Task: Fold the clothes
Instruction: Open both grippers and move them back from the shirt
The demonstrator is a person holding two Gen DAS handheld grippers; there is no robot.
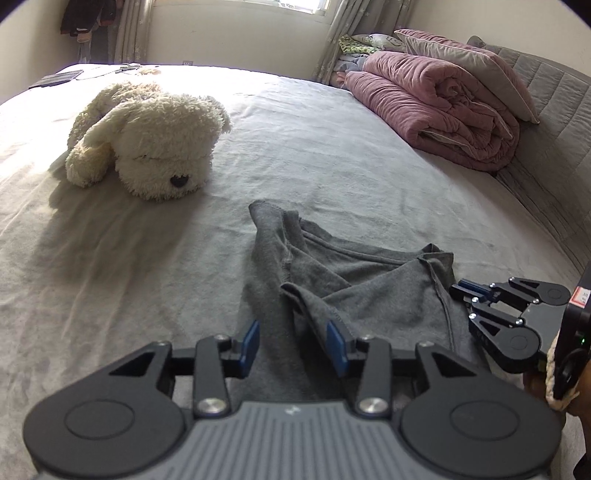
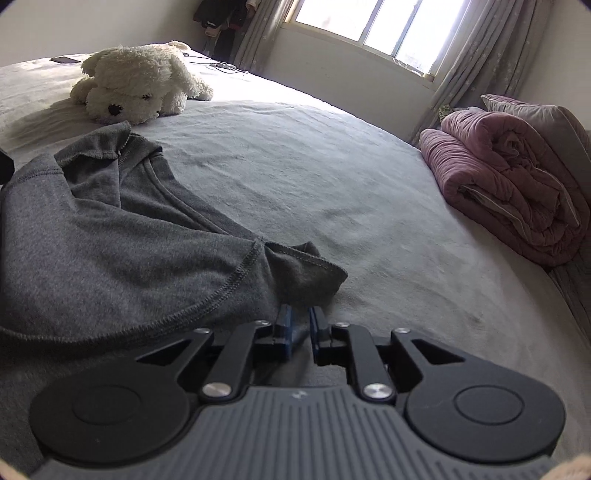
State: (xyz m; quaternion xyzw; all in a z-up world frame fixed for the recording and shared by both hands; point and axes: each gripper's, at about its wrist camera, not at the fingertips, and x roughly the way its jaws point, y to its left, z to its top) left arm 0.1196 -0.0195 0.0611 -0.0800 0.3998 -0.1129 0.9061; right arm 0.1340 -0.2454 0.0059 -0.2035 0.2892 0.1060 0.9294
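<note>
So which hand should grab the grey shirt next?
Probably the right gripper: its narrow jaws already sit at the grey shirt sleeve edge. The left gripper is open, fabric loose between its fingers.

Two wrist-mounted fisheye views, each angled down along its own fingers, close over a grey-sheeted bed [image 1: 332, 147]. Left wrist view: faces the far wall, right gripper [image 1: 469, 299] at its right edge. Shared: grey garment [image 1: 351, 288], plush dog [image 2: 140, 85], pink quilt [image 2: 517, 184], window [image 2: 369, 22].
</note>
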